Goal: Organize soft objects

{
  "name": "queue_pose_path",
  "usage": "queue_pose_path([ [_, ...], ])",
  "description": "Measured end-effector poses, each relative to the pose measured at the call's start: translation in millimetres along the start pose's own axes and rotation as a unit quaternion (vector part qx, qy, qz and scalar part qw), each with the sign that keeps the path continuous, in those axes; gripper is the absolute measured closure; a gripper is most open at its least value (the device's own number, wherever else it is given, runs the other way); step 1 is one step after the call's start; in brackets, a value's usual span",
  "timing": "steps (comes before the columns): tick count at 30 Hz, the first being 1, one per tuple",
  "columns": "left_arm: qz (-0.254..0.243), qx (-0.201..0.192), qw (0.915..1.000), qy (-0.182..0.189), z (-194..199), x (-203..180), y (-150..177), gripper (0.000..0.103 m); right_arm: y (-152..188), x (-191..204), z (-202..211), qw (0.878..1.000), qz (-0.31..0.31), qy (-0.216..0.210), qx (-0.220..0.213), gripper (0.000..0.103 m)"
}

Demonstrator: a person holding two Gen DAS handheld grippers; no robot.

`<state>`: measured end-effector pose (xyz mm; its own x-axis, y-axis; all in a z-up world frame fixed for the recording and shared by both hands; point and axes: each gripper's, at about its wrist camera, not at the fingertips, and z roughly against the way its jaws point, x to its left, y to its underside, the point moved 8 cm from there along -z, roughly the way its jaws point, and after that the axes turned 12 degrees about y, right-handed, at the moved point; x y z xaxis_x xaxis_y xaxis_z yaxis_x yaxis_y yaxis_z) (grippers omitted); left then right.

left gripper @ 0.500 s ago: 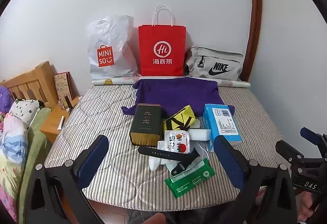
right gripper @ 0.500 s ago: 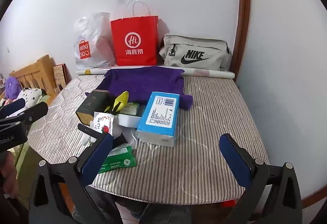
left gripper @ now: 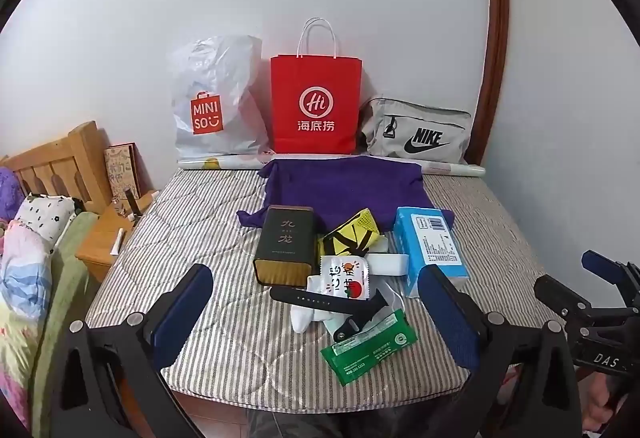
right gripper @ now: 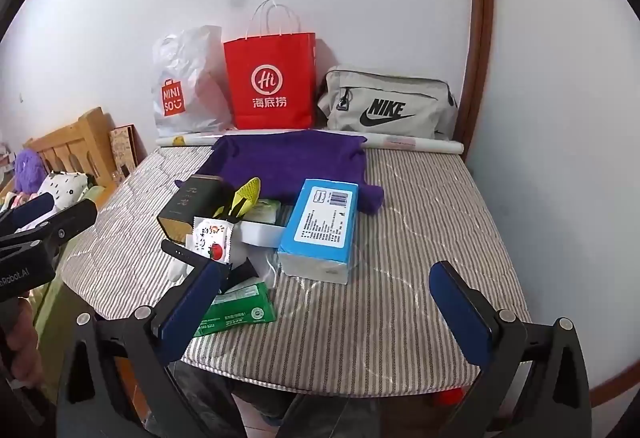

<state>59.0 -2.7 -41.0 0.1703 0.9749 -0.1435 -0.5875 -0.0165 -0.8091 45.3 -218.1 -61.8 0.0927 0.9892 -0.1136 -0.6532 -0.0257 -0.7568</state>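
Striped mattress [left gripper: 224, 238] carries the clutter. Purple cloth [left gripper: 344, 190] lies spread at the far centre, long axis crosswise, beyond the boxes. Left gripper [left gripper: 316, 312] and right gripper [right gripper: 326, 296] both gape empty at the near edge; left seems nearer in line.

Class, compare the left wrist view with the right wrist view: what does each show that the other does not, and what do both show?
Only the left wrist view shows the right hand-held gripper from outside, at its right edge, and the whole black strap across the pile.

Only the right wrist view shows the left hand-held gripper from outside, at its left edge, and bare striped mattress right of the blue box.

Both show the red paper bag, the Nike bag, the purple cloth and the green packet.
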Motion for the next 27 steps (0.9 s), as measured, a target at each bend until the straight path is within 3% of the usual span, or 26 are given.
queue_pose_path([
  [27, -0.006, 0.000, 1.0000, -0.004, 5.6, -0.8, 7.5, 0.000, -1.2, 1.4, 8.4, 1.000, 0.001, -0.010, -0.007, 0.000],
])
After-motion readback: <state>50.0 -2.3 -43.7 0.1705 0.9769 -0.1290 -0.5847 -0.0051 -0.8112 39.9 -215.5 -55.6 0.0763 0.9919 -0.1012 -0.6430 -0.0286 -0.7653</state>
